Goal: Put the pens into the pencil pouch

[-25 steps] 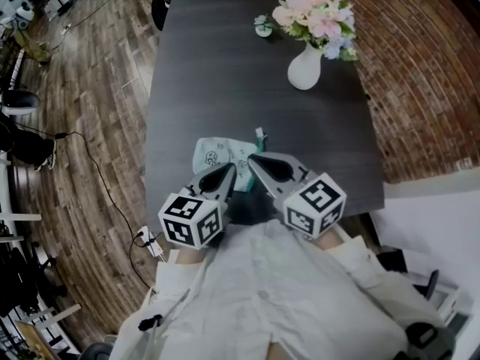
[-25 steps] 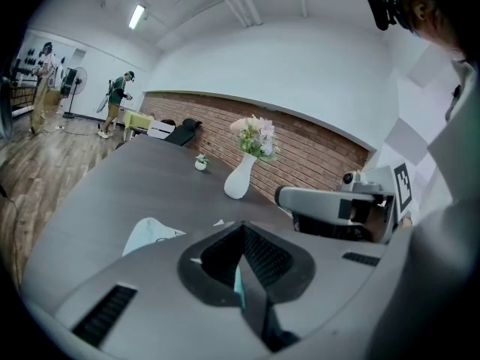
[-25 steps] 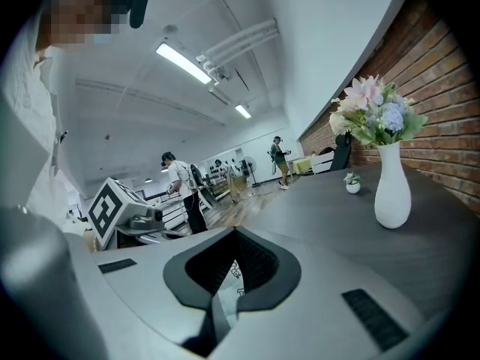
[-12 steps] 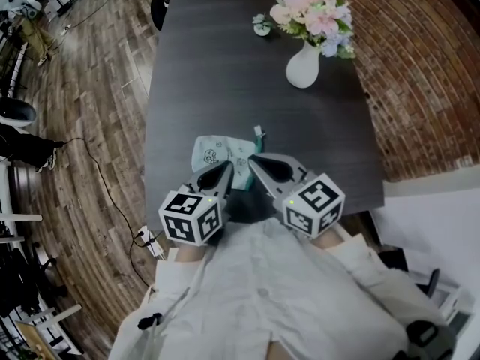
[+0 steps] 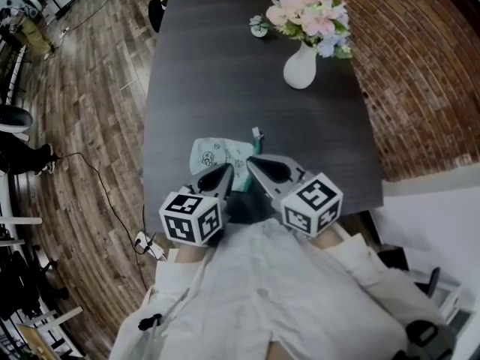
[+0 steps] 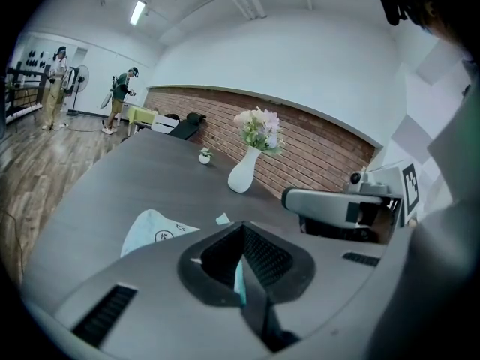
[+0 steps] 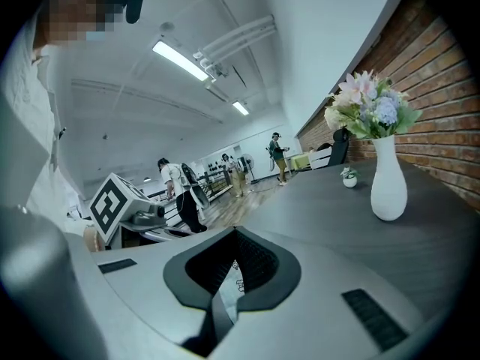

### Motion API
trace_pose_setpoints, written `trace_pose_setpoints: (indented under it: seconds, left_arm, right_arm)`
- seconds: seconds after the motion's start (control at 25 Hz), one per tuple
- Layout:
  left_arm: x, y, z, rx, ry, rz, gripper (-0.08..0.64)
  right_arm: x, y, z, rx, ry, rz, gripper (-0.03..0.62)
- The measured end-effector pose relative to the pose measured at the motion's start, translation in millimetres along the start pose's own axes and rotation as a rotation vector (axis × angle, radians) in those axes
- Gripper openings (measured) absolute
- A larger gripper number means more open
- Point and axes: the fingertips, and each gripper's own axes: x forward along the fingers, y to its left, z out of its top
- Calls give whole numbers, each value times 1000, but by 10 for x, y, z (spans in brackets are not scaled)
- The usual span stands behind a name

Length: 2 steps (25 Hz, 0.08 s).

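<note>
Head view — left hand-held gripper (image 5: 229, 169) and right hand-held gripper (image 5: 252, 160) tight on pencil pouch (image 5: 214, 154) — print illegible.

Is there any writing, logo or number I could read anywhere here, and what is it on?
No text here can be read as words.
Pouch: small dark printed marks, too small and blurred to read.
Left cube and right cube: black-and-white square patterns, no letters or numbers.
Vase: plain white, no print.
</note>
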Motion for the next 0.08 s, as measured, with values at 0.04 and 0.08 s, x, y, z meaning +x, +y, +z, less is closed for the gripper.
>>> trace_pose_setpoints:
  seconds: [0.04,0.08]
  left_arm:
    - [-1,-6,-5,-1,0,-4,6]
    - [-3,-12,-10,-1,1,-9,6]
  right_arm:
    - [3,6,-11,5,6,3,6]
    - [7,12,-24,10,12,6,5]
